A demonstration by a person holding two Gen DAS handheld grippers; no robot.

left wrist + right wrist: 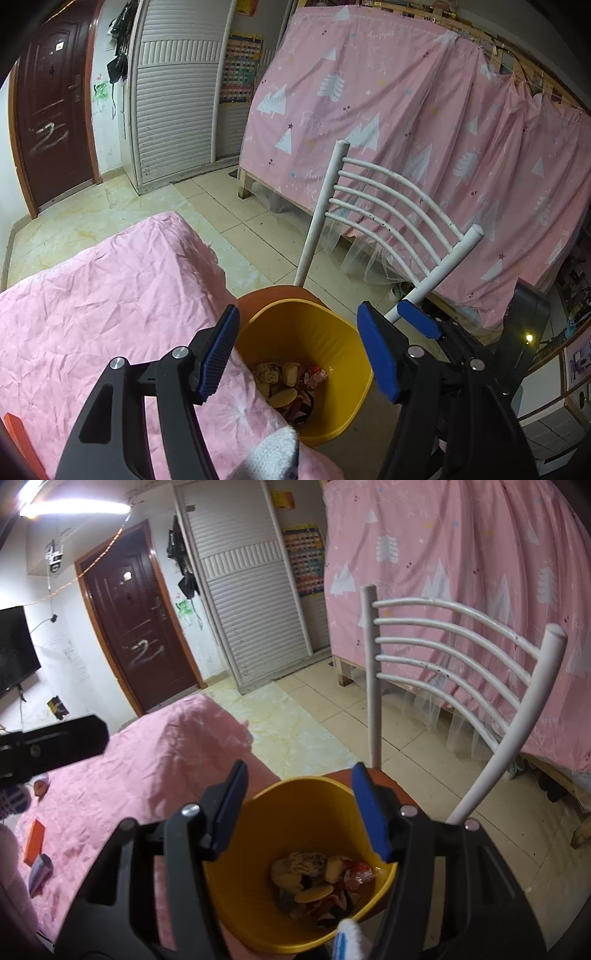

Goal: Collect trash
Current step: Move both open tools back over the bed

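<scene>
Bins: one, a yellow bucket on the orange seat of a white chair, just right of the pink-covered table. Contents: a heap of trash at the bottom, with biscuit-like rounds, crumpled wrappers and a red packet; exact count cannot be told. Claws: two, the left gripper and the right gripper, both above the bucket, jaws apart, nothing between them. On the table, far left: one orange box, one small pouch
</scene>
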